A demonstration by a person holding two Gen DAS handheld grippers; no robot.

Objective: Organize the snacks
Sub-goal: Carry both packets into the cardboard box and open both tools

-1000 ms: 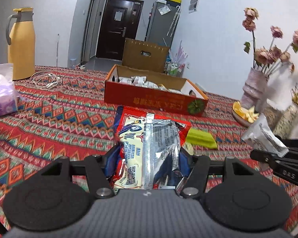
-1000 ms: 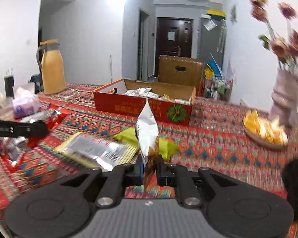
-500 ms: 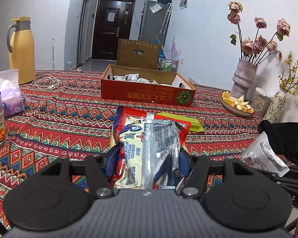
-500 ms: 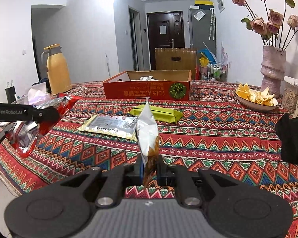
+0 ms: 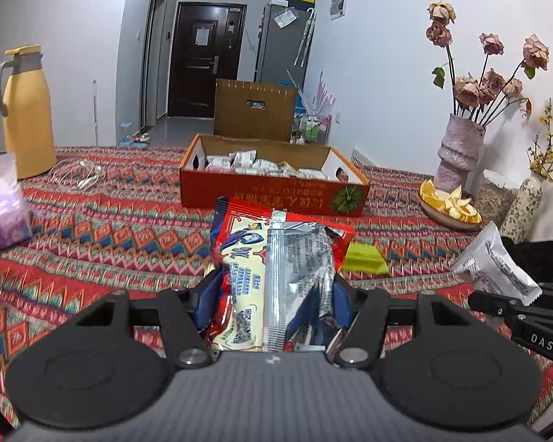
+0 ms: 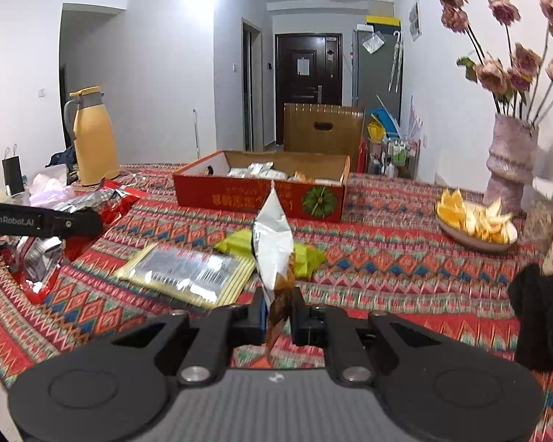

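Over the patterned desk (image 6: 405, 258) we hold both tongs aloft, each pointing forward and tilted gently down toward the red box (image 5: 272, 191) of wrapped snacks. Compared with half a second back, the box and the vase of dried roses (image 5: 461, 154) loom nearer in both views, much as they stood a second ago, so we have swung out and come forward again. The grips have not changed. Our left tongs (image 5: 274, 287) stand partly spread and clamp the bulky red snack bag (image 5: 276, 258) between the fingers; our right tongs (image 6: 278, 307) are pinched tight on the silver sachet (image 6: 272, 235), which stands upright on its edge.

On the desk, a flat yellow-edged packet (image 6: 188, 272) and a green packet (image 6: 306, 254) lie just beside each other; the sachet hides where they meet, and the red bag covers most of the green one in the left view. The right view is slightly blurred at its edges. A dark shape at its right border is cut off and we cannot tell what it is. Print on the wrappers is too small to read.
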